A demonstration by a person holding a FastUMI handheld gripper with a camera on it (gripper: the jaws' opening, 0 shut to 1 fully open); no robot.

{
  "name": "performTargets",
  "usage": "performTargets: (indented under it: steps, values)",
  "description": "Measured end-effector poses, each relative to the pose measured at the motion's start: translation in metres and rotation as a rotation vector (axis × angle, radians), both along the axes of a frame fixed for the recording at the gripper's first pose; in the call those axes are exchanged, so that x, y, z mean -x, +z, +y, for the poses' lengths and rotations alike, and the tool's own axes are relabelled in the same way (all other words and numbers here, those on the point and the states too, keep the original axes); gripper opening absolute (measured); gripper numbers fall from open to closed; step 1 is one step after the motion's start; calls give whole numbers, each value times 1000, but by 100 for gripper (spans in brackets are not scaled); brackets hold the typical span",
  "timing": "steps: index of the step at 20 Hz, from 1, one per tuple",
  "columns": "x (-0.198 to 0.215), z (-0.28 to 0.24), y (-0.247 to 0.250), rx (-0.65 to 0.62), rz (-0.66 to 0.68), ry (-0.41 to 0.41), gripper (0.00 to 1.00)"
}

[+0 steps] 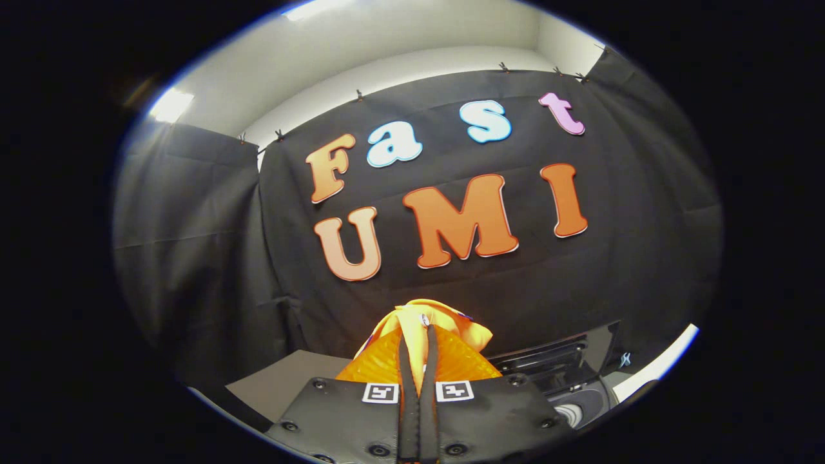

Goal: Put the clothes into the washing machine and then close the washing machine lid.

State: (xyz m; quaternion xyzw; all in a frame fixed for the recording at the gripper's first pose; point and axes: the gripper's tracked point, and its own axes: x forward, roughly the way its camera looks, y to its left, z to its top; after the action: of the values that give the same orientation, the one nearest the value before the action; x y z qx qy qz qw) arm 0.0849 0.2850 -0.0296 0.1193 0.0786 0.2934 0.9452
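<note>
Pinching yellow garment (430,322), fingers (407,386) seemingly closed, washer (567,367) half-hidden

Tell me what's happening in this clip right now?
A person's handheld gripper is shut on a yellow-orange garment, its fingers pinching the cloth and holding it up in front of the black booth wall. The washing machine sits low, just beyond and to the side of the fingers. The garment is not yet inside it.

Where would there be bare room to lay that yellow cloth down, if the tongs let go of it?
The tongs are shut on the yellow cloth, lifted in front of the black wall. One bare patch shows: the grey surface beside the fingers, bordered by the wall's drape. On the other side it is crowded by the dark washing machine and its opening.
</note>
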Motion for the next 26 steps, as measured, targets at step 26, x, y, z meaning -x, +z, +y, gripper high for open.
performTargets:
  steps: [26]
  values:
    - [-87, -107, -330, 263, 408, -65, 8]
